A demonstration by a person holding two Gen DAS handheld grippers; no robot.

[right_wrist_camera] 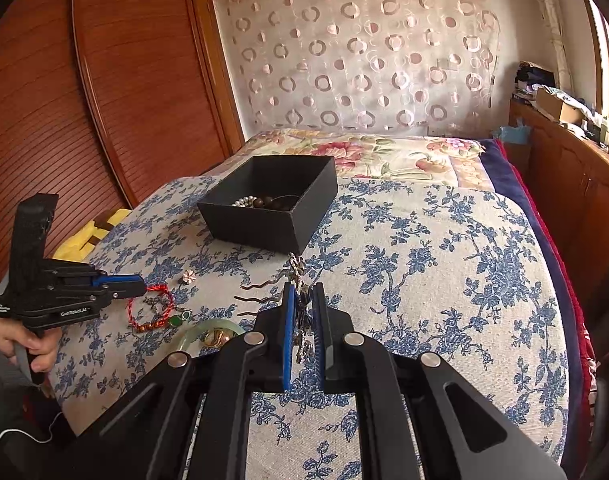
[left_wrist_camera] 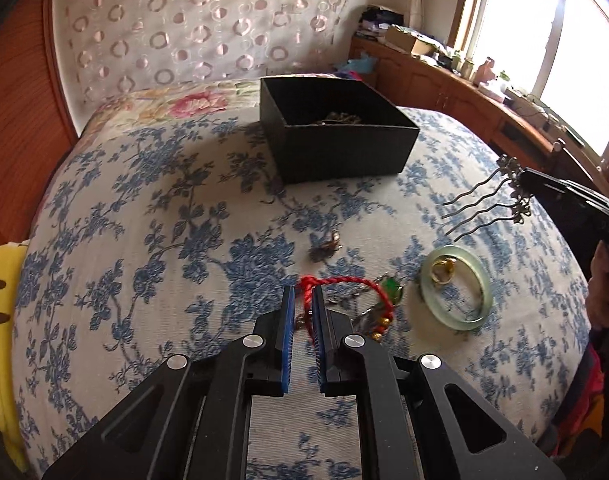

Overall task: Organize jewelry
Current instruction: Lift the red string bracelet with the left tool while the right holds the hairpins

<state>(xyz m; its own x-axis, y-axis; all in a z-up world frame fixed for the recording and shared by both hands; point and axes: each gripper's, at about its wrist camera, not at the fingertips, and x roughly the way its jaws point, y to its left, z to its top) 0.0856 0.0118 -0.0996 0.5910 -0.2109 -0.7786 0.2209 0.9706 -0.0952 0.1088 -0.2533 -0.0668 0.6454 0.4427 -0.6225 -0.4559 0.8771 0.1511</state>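
Note:
A black box (left_wrist_camera: pixel 336 136) (right_wrist_camera: pixel 264 224) with beads and chains inside sits on the blue-floral bed cover. My left gripper (left_wrist_camera: pixel 303 292) (right_wrist_camera: pixel 142 285) is shut on a red cord bracelet (left_wrist_camera: pixel 344 282) (right_wrist_camera: pixel 152 308) that still lies on the cover. My right gripper (right_wrist_camera: pixel 304 292) (left_wrist_camera: pixel 544 188) is shut on a metal hair comb (right_wrist_camera: pixel 300 308) (left_wrist_camera: pixel 484 204) and holds it above the cover. A green jade bangle (left_wrist_camera: pixel 456 288) (right_wrist_camera: pixel 196 334) lies with a gold ring (left_wrist_camera: pixel 442 270) inside it. A small flower brooch (left_wrist_camera: pixel 324 248) (right_wrist_camera: pixel 187 277) lies apart.
A green pendant and a tangle of chains (left_wrist_camera: pixel 384 304) lie by the red cord. A wooden wardrobe (right_wrist_camera: pixel 84 100) stands left of the bed, a wooden cabinet (right_wrist_camera: pixel 576 184) right. A yellow cloth (left_wrist_camera: pixel 0 320) hangs at the bed's left edge.

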